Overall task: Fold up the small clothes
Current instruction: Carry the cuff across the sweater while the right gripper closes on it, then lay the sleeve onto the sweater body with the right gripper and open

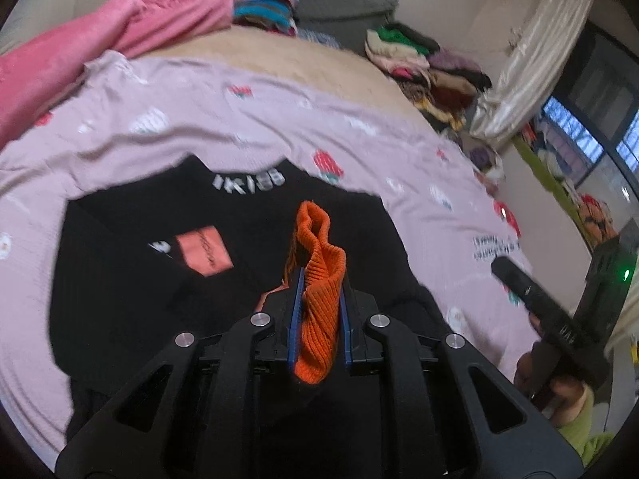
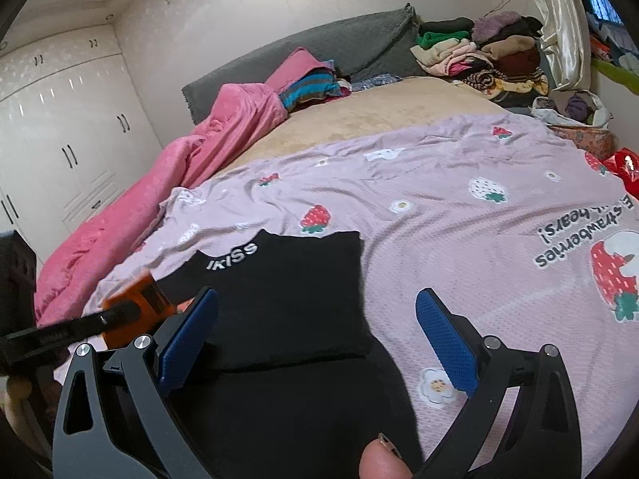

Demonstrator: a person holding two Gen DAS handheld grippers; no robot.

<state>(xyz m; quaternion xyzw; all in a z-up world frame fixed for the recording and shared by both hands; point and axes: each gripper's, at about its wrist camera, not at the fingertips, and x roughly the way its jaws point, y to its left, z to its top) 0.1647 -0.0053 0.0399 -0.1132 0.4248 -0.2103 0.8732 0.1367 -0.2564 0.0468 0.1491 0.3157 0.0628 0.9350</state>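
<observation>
A small black top (image 1: pixel 167 247) with white collar lettering and an orange patch lies on the lilac strawberry sheet (image 1: pixel 247 119). My left gripper (image 1: pixel 319 275) is shut on its orange ribbed cuff (image 1: pixel 319 279), held up above the garment's middle. In the right wrist view the black top (image 2: pixel 287 303) has its right side folded in. My right gripper (image 2: pixel 315 311) is open and empty just above it. The orange cuff (image 2: pixel 135 299) and the left gripper show blurred at the left there. The right gripper's finger (image 1: pixel 531 295) shows at the right in the left wrist view.
A pink blanket (image 2: pixel 167 183) is bunched along the bed's left side. Striped folded clothes (image 2: pixel 311 88) sit by the grey headboard (image 2: pixel 319 44). A pile of mixed clothes (image 2: pixel 479 56) lies at the far right corner. White wardrobes (image 2: pixel 60 127) stand to the left.
</observation>
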